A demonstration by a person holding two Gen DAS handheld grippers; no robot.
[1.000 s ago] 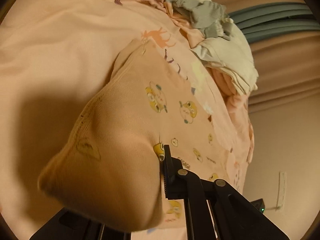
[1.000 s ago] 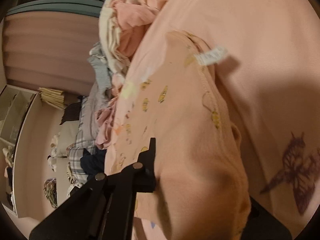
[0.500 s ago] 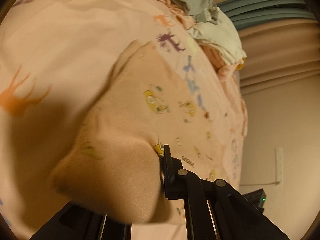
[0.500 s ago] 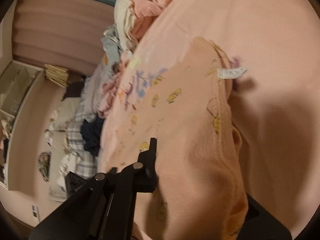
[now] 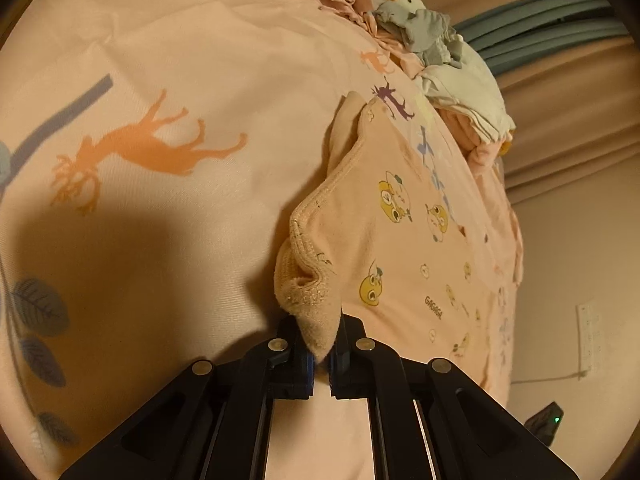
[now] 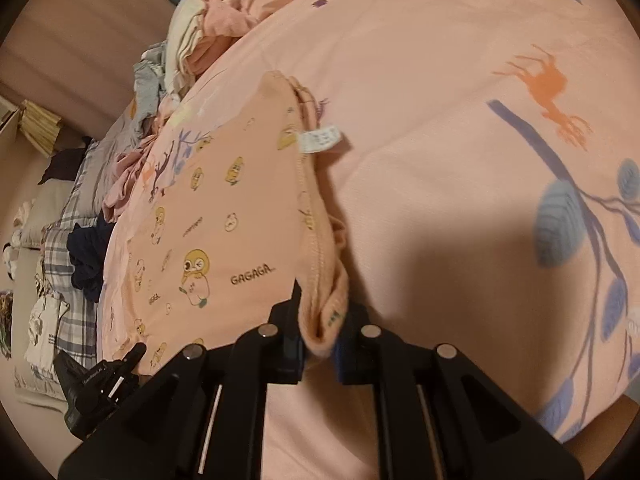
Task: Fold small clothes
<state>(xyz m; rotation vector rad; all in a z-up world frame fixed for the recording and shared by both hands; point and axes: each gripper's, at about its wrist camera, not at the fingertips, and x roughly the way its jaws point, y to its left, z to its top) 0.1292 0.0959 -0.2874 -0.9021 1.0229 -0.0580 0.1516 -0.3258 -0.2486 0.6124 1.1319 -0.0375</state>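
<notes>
The peach garment (image 5: 400,240) lies spread on the bed (image 5: 200,60), unfolded. Left gripper (image 5: 319,354) pinches one corner tight; right gripper (image 6: 318,354), its fingers just easing apart, has the other corner between them.

A pink bedspread (image 5: 208,60) printed with an orange deer (image 5: 136,152), purple deer and blue leafy branches (image 6: 576,208) covers the bed. At its far edge, a heap of pale and pink laundry (image 5: 472,92) lies under a crumpled grey garment (image 5: 428,32), with a white plush toy (image 5: 408,0) just behind. Pink curtains (image 5: 560,120) with a blue-grey band (image 5: 540,36) hang beyond. Past the bed's side, a plaid blanket (image 6: 68,240) carries a dark navy garment (image 6: 88,256), near a stack of tan fabric (image 6: 38,128). A white wall plate (image 5: 586,340) sits on the beige wall.
</notes>
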